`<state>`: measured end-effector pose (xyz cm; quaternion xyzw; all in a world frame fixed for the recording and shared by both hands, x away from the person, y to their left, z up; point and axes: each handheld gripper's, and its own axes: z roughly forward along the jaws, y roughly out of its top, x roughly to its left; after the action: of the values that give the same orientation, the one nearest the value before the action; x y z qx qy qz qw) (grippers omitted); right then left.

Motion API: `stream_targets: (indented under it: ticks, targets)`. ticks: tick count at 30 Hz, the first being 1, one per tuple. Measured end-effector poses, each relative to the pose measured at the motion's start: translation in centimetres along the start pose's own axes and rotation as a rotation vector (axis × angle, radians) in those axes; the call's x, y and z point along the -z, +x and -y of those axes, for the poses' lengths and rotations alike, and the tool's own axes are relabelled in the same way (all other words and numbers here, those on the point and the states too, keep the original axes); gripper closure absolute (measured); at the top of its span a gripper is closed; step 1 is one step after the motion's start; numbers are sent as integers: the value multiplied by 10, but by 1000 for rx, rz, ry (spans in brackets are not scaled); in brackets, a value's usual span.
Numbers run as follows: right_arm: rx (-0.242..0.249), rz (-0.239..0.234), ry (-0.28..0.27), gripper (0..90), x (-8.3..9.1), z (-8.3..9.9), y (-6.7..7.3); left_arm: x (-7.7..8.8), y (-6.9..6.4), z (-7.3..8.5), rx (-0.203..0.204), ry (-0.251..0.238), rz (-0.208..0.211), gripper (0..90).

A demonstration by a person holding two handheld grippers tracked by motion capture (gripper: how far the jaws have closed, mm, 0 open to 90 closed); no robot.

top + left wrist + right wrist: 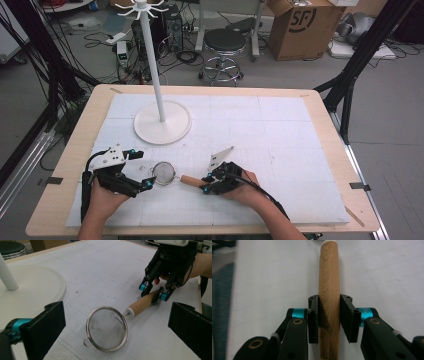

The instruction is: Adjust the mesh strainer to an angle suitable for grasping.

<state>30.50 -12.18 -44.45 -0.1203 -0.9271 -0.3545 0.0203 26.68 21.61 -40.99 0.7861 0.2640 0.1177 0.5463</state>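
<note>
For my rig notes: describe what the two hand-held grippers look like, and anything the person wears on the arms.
Both the left gripper and the right gripper are black linkage frames with turquoise collars near flat black rectangular pads and brass-coloured pivot pins. Each carries a grey three-cornered plate on top. A black cable trails from the right one along the forearm. No sleeves show on the forearms.

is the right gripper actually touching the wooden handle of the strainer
Touching. In the right gripper view, the right gripper has both pads pressed against the sides of the wooden handle with no gap. The left gripper view agrees, its jaws straddling the handle's end.
</note>
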Motion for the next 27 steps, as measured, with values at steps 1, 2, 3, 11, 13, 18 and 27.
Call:
stream_targets:
  ticks: [1,2,3,11,13,18,27]
  targets:
    - [0,0,0,700,0,0,0,0,0,0,0,1,1,18]
    - [17,3,0,700,-1,-2,3,0,0,0,0,0,2,18]
    - [17,3,0,700,-1,-2,3,0,0,0,0,-1,3,18]
    - [25,51,1,565,1,0,4,0,1,1,6,1,0,18]
    - [15,80,3,518,4,4,5,0,1,1,4,2,2,18]
    - [-13,149,7,506,13,14,0,-1,2,2,3,6,0,18]
    - [-137,218,-31,487,21,21,-22,-2,2,2,5,10,3,18]
